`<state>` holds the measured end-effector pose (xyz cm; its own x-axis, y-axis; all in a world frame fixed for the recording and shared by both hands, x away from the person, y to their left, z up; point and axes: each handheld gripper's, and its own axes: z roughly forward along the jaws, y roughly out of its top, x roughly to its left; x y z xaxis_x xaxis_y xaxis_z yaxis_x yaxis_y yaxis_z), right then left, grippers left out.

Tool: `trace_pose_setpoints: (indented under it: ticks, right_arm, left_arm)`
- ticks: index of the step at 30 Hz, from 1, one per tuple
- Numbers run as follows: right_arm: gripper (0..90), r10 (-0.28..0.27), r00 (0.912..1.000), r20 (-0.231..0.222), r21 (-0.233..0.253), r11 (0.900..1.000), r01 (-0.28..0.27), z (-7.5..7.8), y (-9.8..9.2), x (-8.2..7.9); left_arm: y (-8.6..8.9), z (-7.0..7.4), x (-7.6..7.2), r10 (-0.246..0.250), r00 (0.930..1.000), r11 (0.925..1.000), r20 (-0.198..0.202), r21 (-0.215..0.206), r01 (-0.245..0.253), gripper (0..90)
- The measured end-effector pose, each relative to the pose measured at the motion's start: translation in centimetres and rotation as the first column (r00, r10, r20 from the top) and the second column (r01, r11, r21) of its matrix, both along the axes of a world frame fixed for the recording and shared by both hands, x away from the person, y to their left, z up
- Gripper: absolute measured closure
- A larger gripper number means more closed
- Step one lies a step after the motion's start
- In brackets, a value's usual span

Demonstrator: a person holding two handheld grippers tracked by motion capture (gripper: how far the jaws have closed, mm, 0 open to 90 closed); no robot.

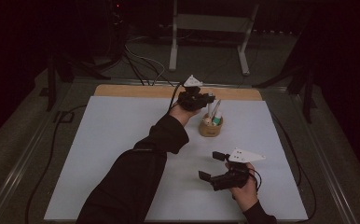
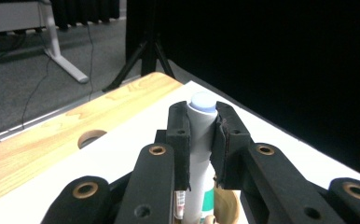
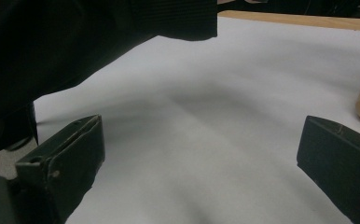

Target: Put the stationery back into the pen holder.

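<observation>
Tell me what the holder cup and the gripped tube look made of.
Holder cup: probably wood or bamboo, judging by its matte tan wall. Tube clamped in the left gripper: likely smooth plastic, pale grey with a rounded bluish cap; the material is not certain.

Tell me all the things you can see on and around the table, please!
Marker: one, grey-white with a pale blue cap, upright between the left gripper's jaws, above the cup.
Cup: one, tan wood, right of the table's middle, with a few more pens standing in it.
Sheet: one, white, covering most of the table.
Table: one, light wood, its far edge bare.
Frame: one, pale grey, on the floor behind the table.
Cables: several, dark and white, on the floor.
Left gripper: one, black, shut on the marker.
Right gripper: one, black, jaws wide apart, over the sheet's near part.
Sleeves: two, black.
</observation>
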<state>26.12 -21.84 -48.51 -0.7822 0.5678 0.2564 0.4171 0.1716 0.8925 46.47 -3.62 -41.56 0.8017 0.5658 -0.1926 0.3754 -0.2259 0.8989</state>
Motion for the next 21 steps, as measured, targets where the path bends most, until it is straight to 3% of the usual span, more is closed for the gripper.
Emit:
trace_pose_setpoints:
  ticks: [7, 8, 10, 11, 12, 15, 16, 17, 19, 20, 21]
  right_arm:
    - [0.7, 0.000, 1.0000, -0.001, 0.000, 1.000, 0.000, 0.0, 0.0, 0.0]
    - [0.7, -0.001, 1.0000, -0.001, 0.000, 1.000, 0.001, 0.0, -0.1, 0.0]
    - [0.7, -0.001, 1.0000, -0.003, -0.001, 1.000, 0.001, -0.1, -0.1, 0.1]
    - [0.7, -0.001, 1.0000, -0.003, 0.000, 1.000, 0.001, -0.1, -0.1, 0.1]
    - [0.7, 0.001, 1.0000, -0.002, -0.001, 1.000, -0.001, -0.1, -0.1, 0.1]
    - [0.7, 0.001, 1.0000, -0.002, -0.003, 1.000, -0.001, -0.1, -0.1, 0.1]
    - [0.7, 0.000, 1.0000, -0.002, -0.003, 1.000, 0.000, -0.1, -0.1, 0.1]
    - [0.7, 0.000, 1.0000, -0.002, -0.003, 1.000, 0.000, -0.1, -0.1, 0.1]
    - [0.7, -0.002, 1.0000, -0.001, -0.002, 1.000, 0.002, 0.0, -0.1, 0.1]
    - [0.7, -0.005, 1.0000, 0.004, -0.007, 1.000, 0.005, 0.1, -0.2, 0.1]
    - [0.7, -0.005, 1.0000, 0.004, -0.007, 1.000, 0.005, 0.1, -0.2, 0.1]
  left_arm:
    - [-0.4, -0.9, 0.2, -0.018, 0.9995, 0.9993, -0.028, 0.031, 0.019, 79.4]
    - [-0.5, -1.4, 0.4, -0.035, 0.9978, 0.9981, -0.057, 0.048, 0.038, 79.2]
    - [-0.5, -1.6, 0.4, -0.043, 0.9967, 0.9985, -0.069, 0.029, 0.045, 75.2]
    - [-0.5, -1.6, 0.4, -0.043, 0.9967, 0.9985, -0.069, 0.029, 0.045, 64.0]
    - [-0.3, -1.4, 0.5, -0.062, 0.9912, 0.9979, -0.117, -0.026, 0.059, 55.1]
    - [-0.2, -0.9, 0.2, -0.057, 0.9931, 0.9978, -0.103, -0.040, 0.053, 34.0]
    - [0.0, -0.6, -0.1, -0.104, 0.9905, 0.9942, -0.090, -0.038, 0.101, 27.1]
    - [0.0, -0.6, -0.1, -0.104, 0.9905, 0.9942, -0.090, -0.038, 0.101, 19.7]
    - [0.2, -0.4, -0.4, -0.106, 0.9915, 0.9937, -0.077, -0.045, 0.102, 12.8]
    - [0.6, -0.2, -0.6, -0.136, 0.9872, 0.9894, -0.083, -0.062, 0.131, 7.5]
    - [0.6, -0.2, -0.6, -0.136, 0.9872, 0.9894, -0.083, -0.062, 0.131, 1.5]
